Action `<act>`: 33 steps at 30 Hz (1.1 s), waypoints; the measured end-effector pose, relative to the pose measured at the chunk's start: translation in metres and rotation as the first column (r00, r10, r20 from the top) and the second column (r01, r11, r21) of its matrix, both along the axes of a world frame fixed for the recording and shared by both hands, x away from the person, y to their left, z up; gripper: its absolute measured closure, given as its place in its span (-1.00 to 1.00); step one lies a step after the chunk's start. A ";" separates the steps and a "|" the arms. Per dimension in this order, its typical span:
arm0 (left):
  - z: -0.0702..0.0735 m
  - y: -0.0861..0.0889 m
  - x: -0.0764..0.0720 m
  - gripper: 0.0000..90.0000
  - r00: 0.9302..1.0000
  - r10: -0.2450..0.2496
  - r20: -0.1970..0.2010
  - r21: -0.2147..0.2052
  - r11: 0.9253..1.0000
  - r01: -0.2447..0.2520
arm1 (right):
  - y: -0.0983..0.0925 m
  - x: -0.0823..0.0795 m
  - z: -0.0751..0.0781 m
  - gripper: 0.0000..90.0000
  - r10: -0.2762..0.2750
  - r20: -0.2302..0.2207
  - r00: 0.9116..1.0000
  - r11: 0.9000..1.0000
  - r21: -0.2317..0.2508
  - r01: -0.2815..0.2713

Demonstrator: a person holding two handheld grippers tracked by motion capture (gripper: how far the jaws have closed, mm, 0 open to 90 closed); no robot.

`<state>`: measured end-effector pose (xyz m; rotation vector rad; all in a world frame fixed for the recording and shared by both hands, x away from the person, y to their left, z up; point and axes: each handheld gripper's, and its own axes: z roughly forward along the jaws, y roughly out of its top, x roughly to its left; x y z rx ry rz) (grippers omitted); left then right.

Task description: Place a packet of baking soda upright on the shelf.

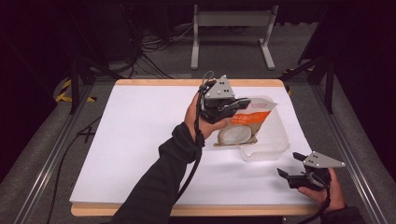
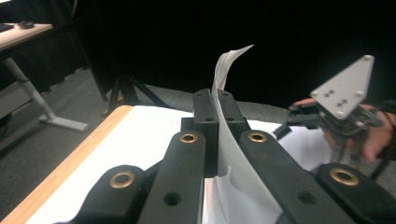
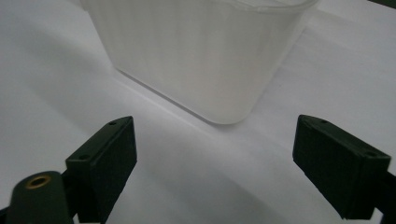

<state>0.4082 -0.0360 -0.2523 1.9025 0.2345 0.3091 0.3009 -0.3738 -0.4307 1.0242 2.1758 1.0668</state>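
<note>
Left gripper (image 1: 233, 106): we hold it above the translucent plastic tub (image 1: 273, 144), jaws pinched on the top edge of an orange-and-white pouch (image 1: 243, 126) hanging over the tub. Right gripper (image 1: 292, 169): we keep it near the table's (image 1: 140, 140) right corner, jaws spread, holding nothing, just beside the tub.

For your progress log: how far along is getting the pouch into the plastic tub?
Done: the left gripper is shut on the pouch by its top edge. In hand: the pouch hangs over the plastic tub. Left: lowering and releasing it; the right gripper waits open nearby.
</note>
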 end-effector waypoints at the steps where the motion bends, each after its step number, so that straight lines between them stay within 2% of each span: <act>1: -0.002 -0.008 0.002 1.00 1.000 -0.005 -0.012 -0.009 1.000 0.004 | -0.001 -0.001 0.000 -0.68 -0.003 0.001 1.000 1.000 0.002 0.003; 4: -0.005 -0.018 0.003 1.00 1.000 0.001 -0.015 -0.008 1.000 -0.001 | -0.002 -0.002 0.000 -0.68 -0.006 0.001 1.000 1.000 0.002 0.006; 9: -0.012 -0.038 0.006 1.00 0.999 -0.027 -0.035 -0.025 0.999 0.026 | -0.003 -0.003 -0.001 -0.68 -0.011 -0.001 1.000 1.000 0.005 0.011; 15: -0.015 -0.054 0.007 1.00 0.999 -0.035 -0.037 -0.041 0.999 0.034 | -0.008 -0.008 -0.002 -0.68 -0.029 -0.003 1.000 1.000 0.004 0.029; 16: -0.017 -0.060 0.007 1.00 0.998 -0.053 -0.042 -0.057 0.997 0.051 | -0.009 -0.009 -0.001 -0.68 -0.031 -0.002 1.000 0.999 0.008 0.031; 18: -0.018 -0.062 0.007 1.00 0.998 -0.054 -0.041 -0.059 0.997 0.052 | -0.009 -0.010 -0.001 -0.68 -0.034 -0.001 0.999 0.999 0.008 0.034; 20: -0.021 -0.069 0.007 1.00 0.996 -0.070 -0.049 -0.079 0.995 0.066 | -0.008 -0.010 -0.001 -0.68 -0.032 -0.004 0.999 0.999 0.005 0.032; 23: -0.022 -0.073 0.007 1.00 0.997 -0.061 -0.045 -0.091 0.994 0.057 | -0.007 -0.010 -0.002 -0.68 -0.025 -0.005 1.000 1.000 -0.001 0.025; 25: -0.026 -0.077 0.010 1.00 0.996 -0.061 -0.059 -0.124 0.991 0.053 | -0.007 -0.010 -0.002 -0.68 -0.024 -0.006 1.000 1.000 -0.001 0.024; 29: -0.029 -0.081 0.012 1.00 0.996 -0.060 -0.069 -0.142 0.989 0.050 | -0.007 -0.010 -0.002 -0.68 -0.024 -0.006 1.000 1.000 -0.002 0.024; 33: -0.035 -0.080 0.015 1.00 0.994 -0.070 -0.084 -0.186 0.981 0.053 | -0.007 -0.010 -0.003 -0.68 -0.021 -0.007 1.000 1.000 -0.001 0.021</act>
